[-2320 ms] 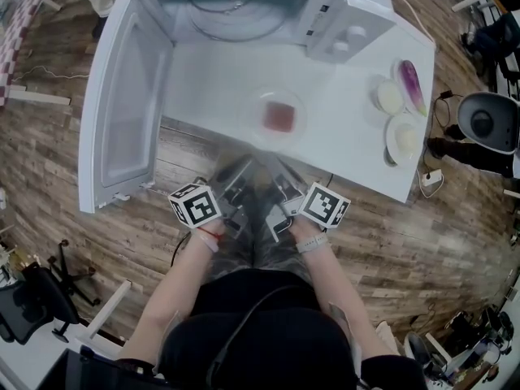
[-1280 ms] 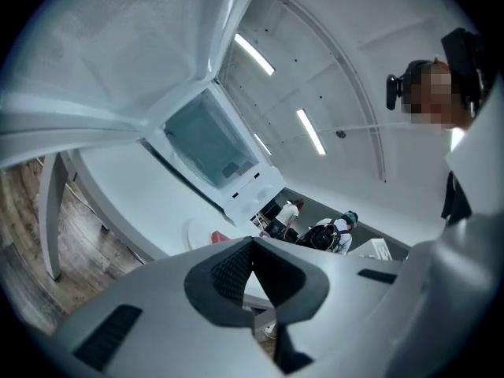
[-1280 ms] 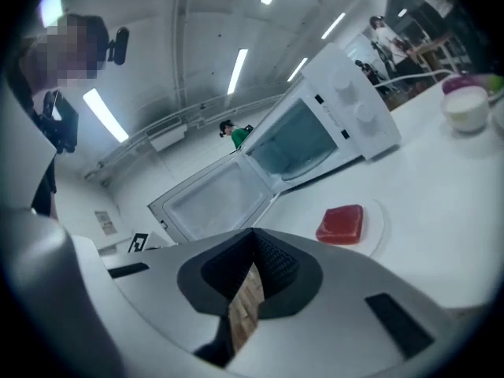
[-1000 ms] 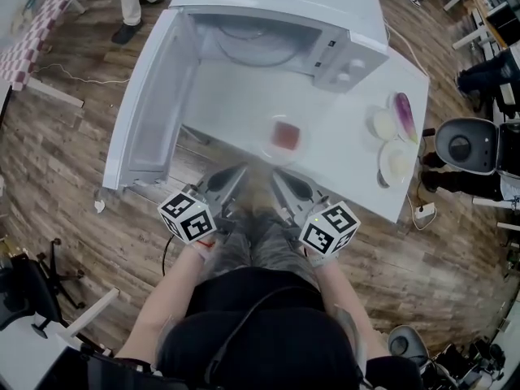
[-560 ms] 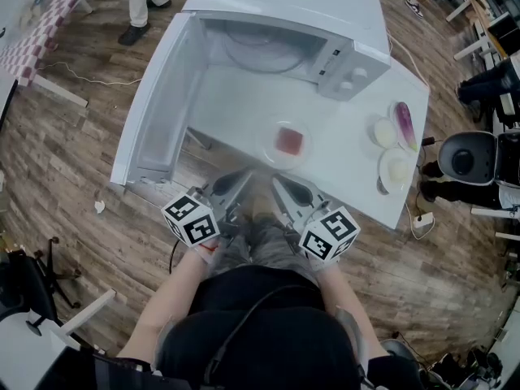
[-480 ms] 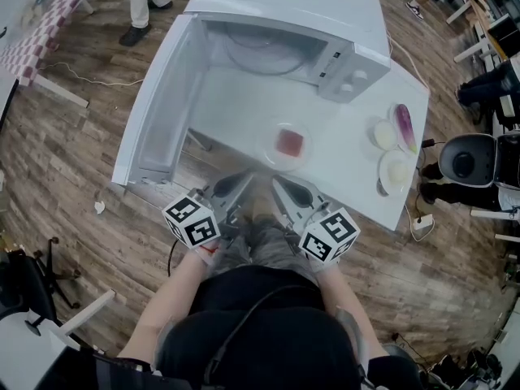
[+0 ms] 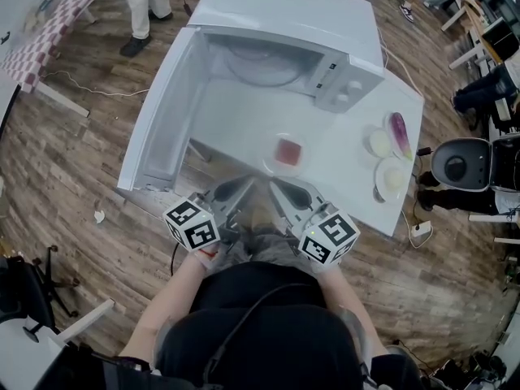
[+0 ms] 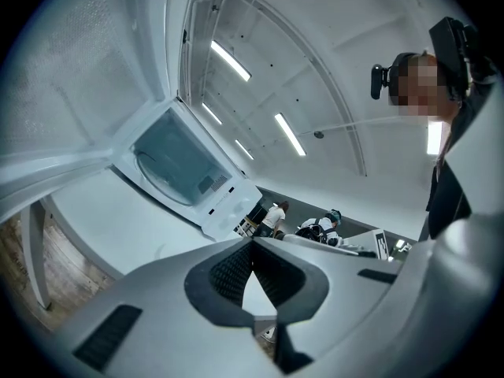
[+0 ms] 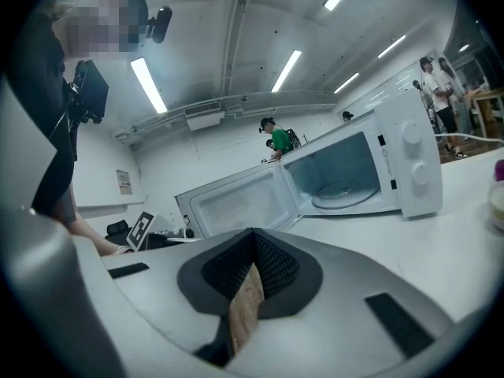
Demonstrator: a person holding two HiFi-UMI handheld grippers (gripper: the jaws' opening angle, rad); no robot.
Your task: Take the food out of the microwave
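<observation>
I find the left gripper [image 8: 252, 244] with fingers pressed together, empty. The right gripper [image 9: 253, 236] is likewise closed on nothing. Both are at the near edge of the table [image 7: 351, 173]. The food [image 7: 288, 150] sits on its plate [image 7: 270, 164] on the table, outside the open microwave [image 7: 286, 24].

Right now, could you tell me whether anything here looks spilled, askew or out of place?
Nothing looks spilled or damaged. The white microwave has its door wide open, and the clear round plate of reddish food sits flat on the white table before it.
</observation>
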